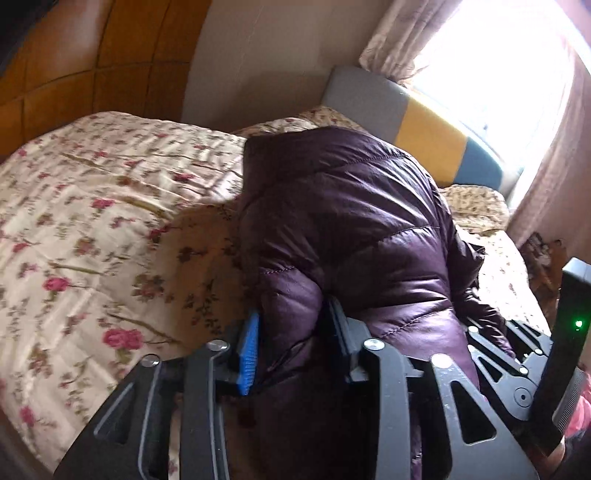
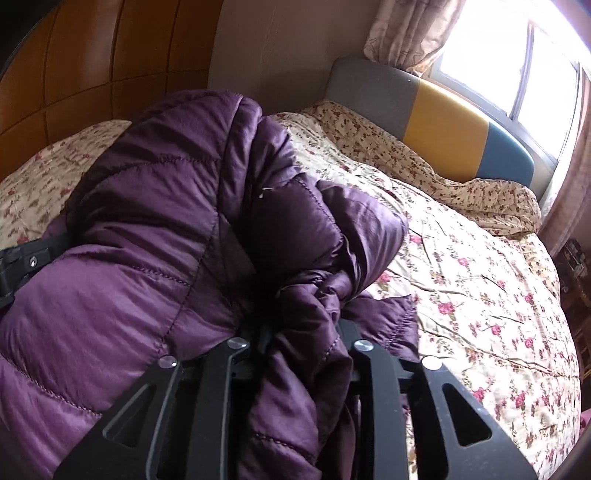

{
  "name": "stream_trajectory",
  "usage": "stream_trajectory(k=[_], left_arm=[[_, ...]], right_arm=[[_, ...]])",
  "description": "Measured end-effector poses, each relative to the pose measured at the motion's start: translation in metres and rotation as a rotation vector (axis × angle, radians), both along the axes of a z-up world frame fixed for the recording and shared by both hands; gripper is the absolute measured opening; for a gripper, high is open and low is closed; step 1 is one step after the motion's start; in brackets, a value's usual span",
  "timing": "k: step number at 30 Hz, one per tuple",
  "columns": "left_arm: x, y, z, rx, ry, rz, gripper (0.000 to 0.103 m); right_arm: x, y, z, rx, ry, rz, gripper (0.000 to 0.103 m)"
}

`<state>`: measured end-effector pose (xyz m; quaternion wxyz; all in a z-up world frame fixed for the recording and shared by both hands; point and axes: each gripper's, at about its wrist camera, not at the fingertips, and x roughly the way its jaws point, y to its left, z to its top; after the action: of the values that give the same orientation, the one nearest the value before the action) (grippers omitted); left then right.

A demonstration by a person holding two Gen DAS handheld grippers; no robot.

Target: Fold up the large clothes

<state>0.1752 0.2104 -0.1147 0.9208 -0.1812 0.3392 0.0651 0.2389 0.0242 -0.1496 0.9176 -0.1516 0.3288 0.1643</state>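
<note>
On the bed [image 2: 480,295], spread with a cream cover printed in pink roses, a puffy purple quilted jacket [image 2: 166,221] lies bunched up in a thick roll. In the right wrist view it fills the left and centre of the frame, its stitched panels catching the window light; in the left wrist view it sits at centre [image 1: 351,221], darker and in shadow, with the flowered cover stretching away to the left.

The left tool [image 1: 291,339] has a fold of the jacket between its fingers, a blue pad [image 1: 248,350] showing against the left side of the fabric. The gap is narrow and stuffed with cloth, and the pads look to be pressing on it. The right tool [image 2: 301,343] likewise has a crumpled fold of the jacket bunched between its fingers at a narrow gap, the fabric spilling down over the frame of the tool.

At the lower right of the left wrist view the other tool's black linkage lies against the jacket's edge, a small green light [image 1: 578,324] glowing on it.

Behind the bed stand a headboard [image 2: 443,122] in grey, yellow and blue panels, a bright window [image 2: 517,55] with a pale patterned curtain [image 2: 406,33], and brown padded wall panels [image 2: 92,74] at upper left.
</note>
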Motion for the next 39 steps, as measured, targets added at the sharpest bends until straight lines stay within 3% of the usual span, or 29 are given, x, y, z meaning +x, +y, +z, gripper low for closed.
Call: stream_trajectory(k=[2, 4, 10, 11, 13, 16, 25, 31, 39], left_arm=[[-0.004, 0.004, 0.004, 0.006, 0.008, 0.035, 0.055], [-0.015, 0.005, 0.011, 0.009, 0.001, 0.061, 0.055], [-0.048, -0.009, 0.034, 0.065, -0.059, 0.077, 0.055], [-0.051, -0.01, 0.037, 0.068, -0.066, 0.084, 0.055], [-0.057, -0.014, 0.042, 0.067, -0.079, 0.076, 0.055], [-0.061, -0.023, 0.043, 0.062, -0.079, 0.054, 0.055], [-0.057, -0.045, 0.017, 0.048, -0.007, 0.001, 0.055], [-0.048, -0.052, 0.0, 0.09, 0.01, -0.013, 0.058], [-0.054, -0.054, 0.009, 0.085, 0.011, 0.024, 0.062]], right_arm=[[-0.007, -0.005, 0.009, 0.02, -0.003, -0.02, 0.042], [-0.013, -0.014, 0.021, 0.056, -0.016, -0.023, 0.052], [-0.046, -0.027, 0.049, 0.112, -0.067, -0.006, 0.05], [-0.051, -0.029, 0.053, 0.116, -0.072, 0.001, 0.048], [-0.062, -0.033, 0.058, 0.124, -0.076, 0.019, 0.034], [-0.074, -0.037, 0.062, 0.14, -0.065, 0.04, 0.033], [-0.08, -0.047, 0.028, 0.093, 0.027, 0.035, 0.032], [-0.077, -0.044, -0.007, 0.065, 0.061, 0.021, 0.032], [-0.08, -0.049, 0.002, 0.085, 0.061, 0.006, 0.033]])
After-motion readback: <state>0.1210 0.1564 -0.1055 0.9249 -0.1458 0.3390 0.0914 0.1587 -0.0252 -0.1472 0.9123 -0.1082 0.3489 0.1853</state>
